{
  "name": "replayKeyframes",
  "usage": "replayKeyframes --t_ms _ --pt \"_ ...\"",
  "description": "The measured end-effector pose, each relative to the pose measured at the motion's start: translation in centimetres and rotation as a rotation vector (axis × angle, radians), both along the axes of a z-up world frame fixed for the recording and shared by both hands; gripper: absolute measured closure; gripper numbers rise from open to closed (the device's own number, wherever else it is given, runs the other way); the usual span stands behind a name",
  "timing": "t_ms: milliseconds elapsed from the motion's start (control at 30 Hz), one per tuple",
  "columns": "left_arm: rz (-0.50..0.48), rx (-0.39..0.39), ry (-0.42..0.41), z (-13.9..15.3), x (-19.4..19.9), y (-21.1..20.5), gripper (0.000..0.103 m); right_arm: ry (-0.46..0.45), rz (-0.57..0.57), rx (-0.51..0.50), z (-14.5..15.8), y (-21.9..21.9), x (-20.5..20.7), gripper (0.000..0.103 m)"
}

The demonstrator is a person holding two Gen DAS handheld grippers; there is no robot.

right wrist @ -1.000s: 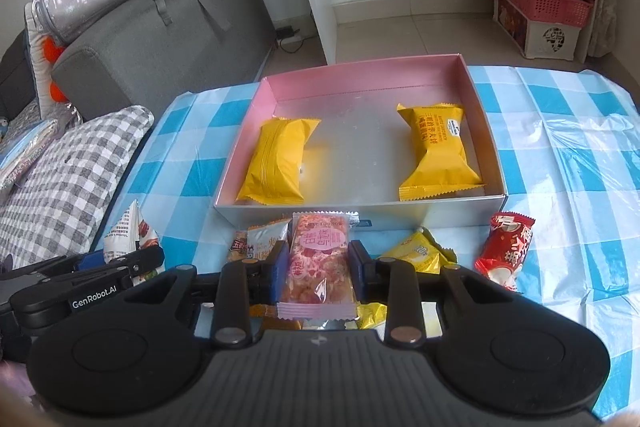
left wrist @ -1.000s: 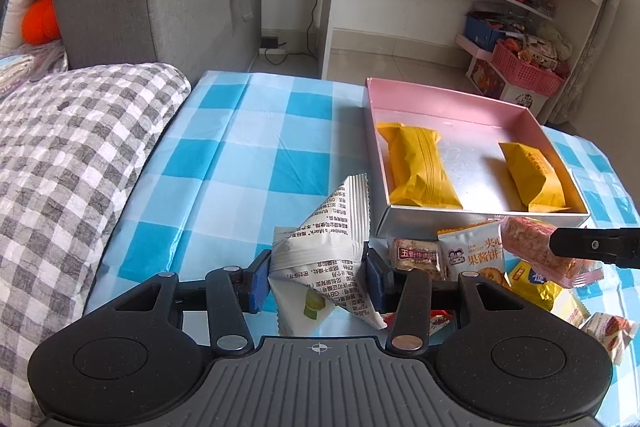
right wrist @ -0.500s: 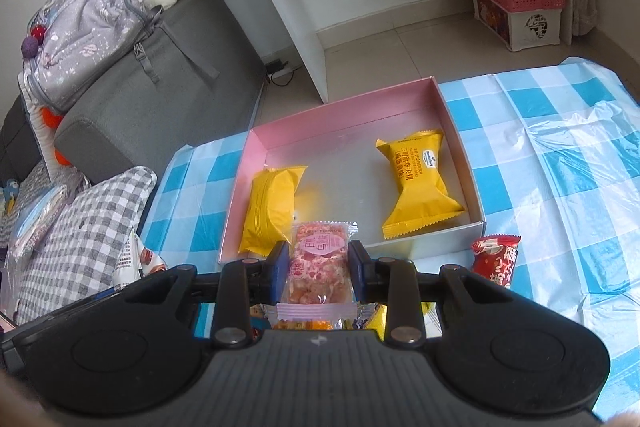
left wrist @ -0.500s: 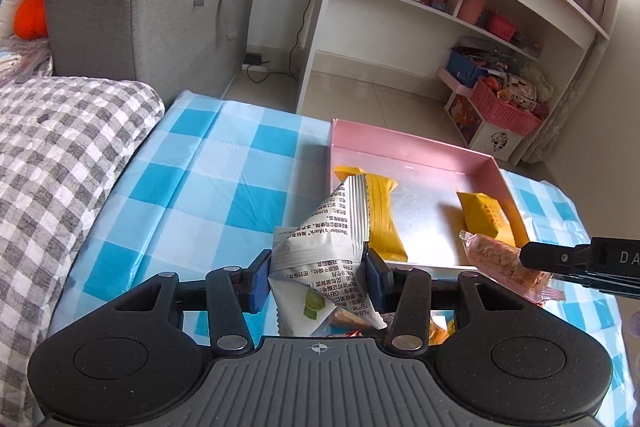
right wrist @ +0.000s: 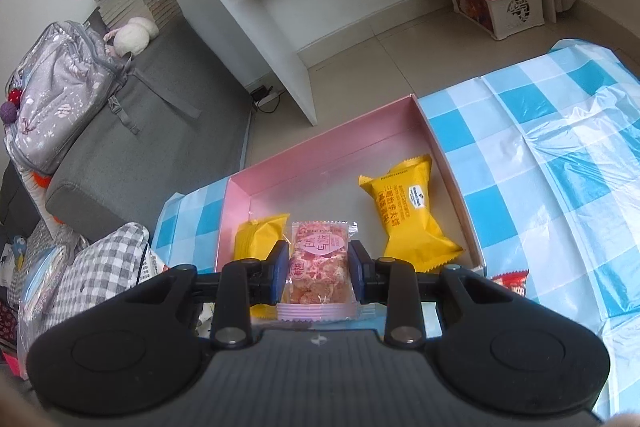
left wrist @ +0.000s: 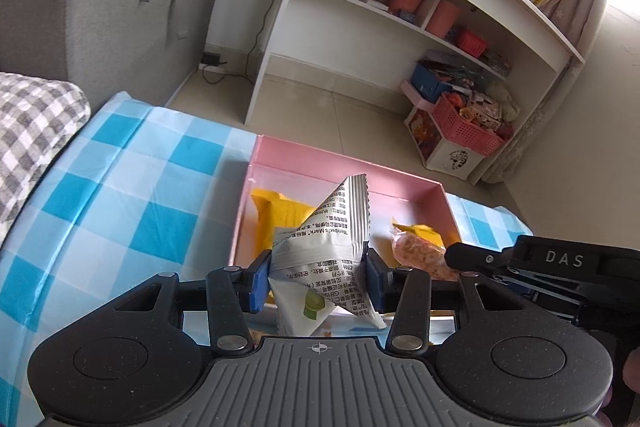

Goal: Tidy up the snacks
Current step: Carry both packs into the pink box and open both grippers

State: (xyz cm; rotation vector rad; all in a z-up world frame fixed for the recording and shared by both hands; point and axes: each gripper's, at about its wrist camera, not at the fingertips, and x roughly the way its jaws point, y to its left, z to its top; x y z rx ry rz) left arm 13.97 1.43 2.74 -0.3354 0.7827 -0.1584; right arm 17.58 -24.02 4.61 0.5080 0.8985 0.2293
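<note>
The left gripper pinches a white triangular packet, the right gripper a pink snack bar to its right. Both hang above the pink box just ahead, apparently for dropping beside the yellow packets.

two yellow packets, one pink box

We lifted both snacks up off blue checked cloth. Our left gripper carried white pointy packet right, from beside pink box to over its near edge. Our right gripper carried pink snack bar away from loose snack pile, now over box, between two yellow packets.
</note>
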Motion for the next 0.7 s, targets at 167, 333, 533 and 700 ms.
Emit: replayKeyframes --t_ms 167,333,533,700 --pt "-0.061 -0.006 0.003 -1.0 2.8 -1.9 0.059 -0.013 -0.019 -0.034 -0.7 -0.4 2.7 0.074" --pt "-0.117 0.027 0.024 -2.5 5.1 -3.8 0.059 -0.046 -0.025 -0.064 -1.7 -0.4 4.4 0.074" --pt "-0.143 0.073 0.056 -4.2 6.9 -5.0 0.058 -0.058 -0.02 -0.095 -2.8 -0.4 5.8 0.074" --pt "-0.15 0.095 0.057 -4.9 7.5 -5.3 0.056 -0.068 -0.018 -0.12 -2.9 -0.2 6.1 0.074"
